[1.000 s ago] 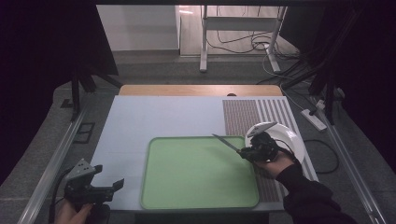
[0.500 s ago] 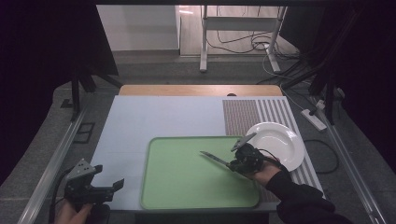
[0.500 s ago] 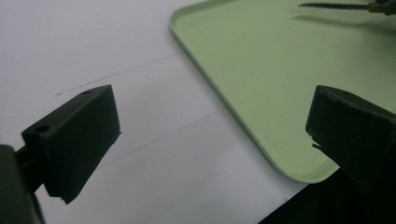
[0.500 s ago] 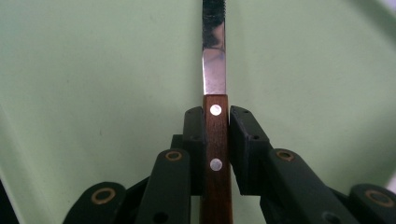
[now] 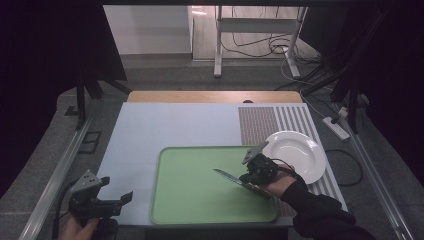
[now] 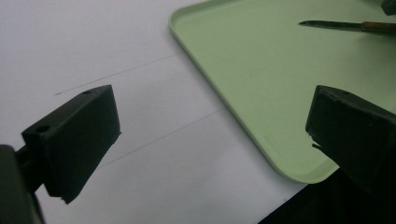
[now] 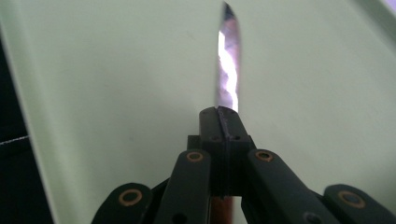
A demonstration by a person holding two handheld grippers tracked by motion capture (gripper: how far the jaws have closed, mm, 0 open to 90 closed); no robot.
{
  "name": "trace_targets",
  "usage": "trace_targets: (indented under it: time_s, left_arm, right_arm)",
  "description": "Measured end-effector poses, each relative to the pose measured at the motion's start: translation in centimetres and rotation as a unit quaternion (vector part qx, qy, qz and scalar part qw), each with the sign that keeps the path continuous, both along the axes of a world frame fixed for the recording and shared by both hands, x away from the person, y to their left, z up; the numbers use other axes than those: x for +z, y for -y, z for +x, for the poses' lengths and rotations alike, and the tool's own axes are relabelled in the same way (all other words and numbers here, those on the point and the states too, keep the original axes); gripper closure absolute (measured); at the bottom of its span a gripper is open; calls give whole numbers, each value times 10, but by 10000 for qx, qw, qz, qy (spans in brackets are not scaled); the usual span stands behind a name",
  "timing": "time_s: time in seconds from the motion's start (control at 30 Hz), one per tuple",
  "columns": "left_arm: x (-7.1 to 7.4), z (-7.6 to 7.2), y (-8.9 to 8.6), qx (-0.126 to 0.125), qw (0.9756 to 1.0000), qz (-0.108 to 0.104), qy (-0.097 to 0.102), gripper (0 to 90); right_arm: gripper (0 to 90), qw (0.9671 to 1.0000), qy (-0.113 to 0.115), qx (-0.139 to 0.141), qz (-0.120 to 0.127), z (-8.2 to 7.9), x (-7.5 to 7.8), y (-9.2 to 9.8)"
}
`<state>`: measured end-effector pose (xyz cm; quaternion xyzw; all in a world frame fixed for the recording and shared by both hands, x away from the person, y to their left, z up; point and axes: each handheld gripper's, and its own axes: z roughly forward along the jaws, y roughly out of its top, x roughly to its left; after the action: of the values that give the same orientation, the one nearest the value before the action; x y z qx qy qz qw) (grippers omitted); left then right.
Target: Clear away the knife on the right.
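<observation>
Right gripper (image 5: 256, 176): clamped on a knife (image 5: 235, 179) over the right half of a green tray (image 5: 185, 200), jaws pressed flat together on the join of blade and handle (the right gripper view shows a brown wooden handle (image 7: 220, 209) running back beneath the jaws).

Knife: blade pointing toward the table's left, steel tip (image 6: 306, 23) out over the tray's middle; whether it touches the tray surface cannot be told.

Left gripper (image 5: 107, 197): held low at the near left corner of the table, jaws wide apart and empty, aimed toward the tray; its own view looks across the pale tabletop (image 6: 93, 56) to the tray's near left corner (image 6: 299, 172).

Tray: lying at the near edge of a white table (image 5: 165, 125), long side toward the person, nothing resting on it.

Plate (image 5: 296, 155): white, round, empty, sitting just beyond the tray's far right corner on a striped mat (image 5: 272, 120).

Hands: the right hand (image 5: 280, 184), in a dark sleeve, grips the right gripper from behind; the left hand (image 5: 75, 227) shows at the bottom edge.
</observation>
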<state>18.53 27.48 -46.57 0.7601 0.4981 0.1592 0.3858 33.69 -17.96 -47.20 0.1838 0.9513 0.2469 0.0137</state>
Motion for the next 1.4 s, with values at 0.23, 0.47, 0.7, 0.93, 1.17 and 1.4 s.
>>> trace_targets:
  time_s: [0.23,0.47,0.7,0.93,1.17,1.4]
  left_arm:
    - [0,0,0,-4,10000,7,9,28]
    - [0,0,0,-15,10000,2,23,28]
    - [0,-1,0,-24,10000,14,30,28]
    - [0,-1,1,-29,10000,18,29,28]
    - [0,-1,1,-26,10000,37,27,28]
    - [0,-1,1,-22,10000,27,22,28]
  right_arm:
    - [899,9985,0,306,-460,2,-18,-19]
    - [898,9978,-35,29,-662,14,-24,-8]
    - [898,9971,-135,-455,-599,26,-24,18]
    - [898,9964,-379,-603,-458,28,-23,28]
    - [897,9975,58,-491,-502,30,-24,21]
    - [898,9972,4,-635,-404,39,-23,20]
